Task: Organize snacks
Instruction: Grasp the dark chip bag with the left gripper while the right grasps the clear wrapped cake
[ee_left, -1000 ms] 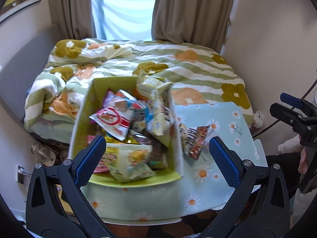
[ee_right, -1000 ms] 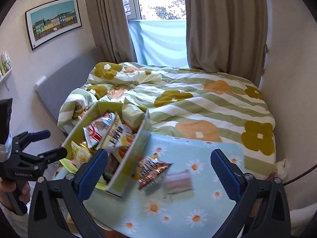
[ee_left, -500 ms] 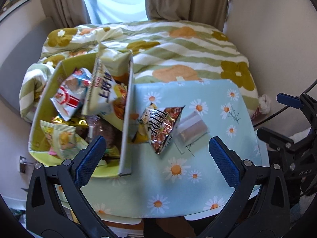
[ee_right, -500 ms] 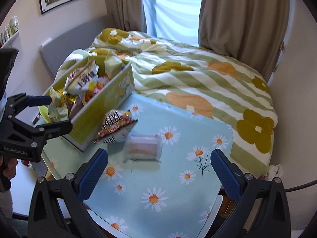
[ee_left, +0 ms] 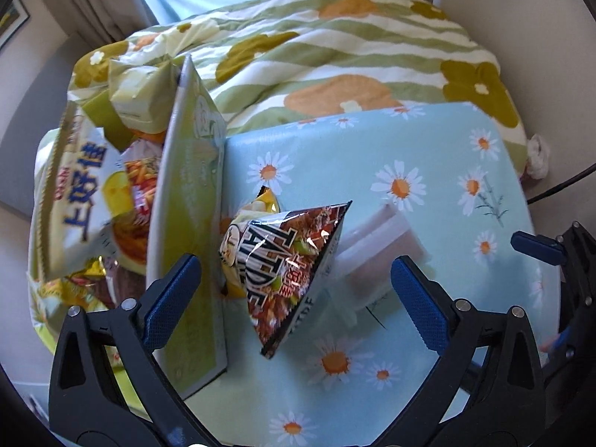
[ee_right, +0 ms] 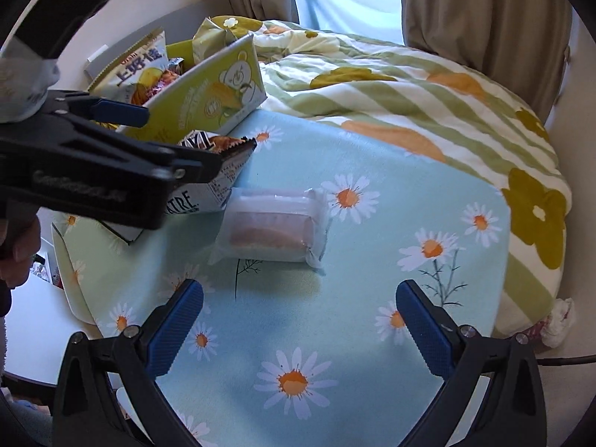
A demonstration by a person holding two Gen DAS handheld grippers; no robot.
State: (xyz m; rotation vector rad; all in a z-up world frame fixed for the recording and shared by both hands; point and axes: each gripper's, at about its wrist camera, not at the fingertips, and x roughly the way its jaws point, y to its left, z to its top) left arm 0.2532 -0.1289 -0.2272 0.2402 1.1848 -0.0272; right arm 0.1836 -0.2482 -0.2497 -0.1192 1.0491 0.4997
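A bed with a green-striped, flowered quilt (ee_right: 391,74) lay behind the table, under the curtained window. The table, covered with a pale blue daisy cloth (ee_right: 372,279), stood against the quilt's near edge. On the table's left part stood a yellow-green snack box (ee_left: 186,223), its long wall printed with a bear; it was crowded with packets, among them a large pale bag with blue lettering (ee_left: 74,193) and a pale green pouch (ee_left: 143,93) standing up at the box's far end. Just outside the box wall, on the cloth, leaned a dark foil chip bag (ee_left: 287,264), touching or nearly touching the wall. Right of that bag, its end just beside the foil, lay a clear-wrapped cake (ee_right: 272,227) flat on the table.

The left gripper (ee_left: 294,290) hung over the chip bag with its blue-padded fingers spread wide on either side, gripping nothing. The right gripper (ee_right: 298,316) sat low over the table's near edge, short of the cake, fingers likewise wide apart and empty.
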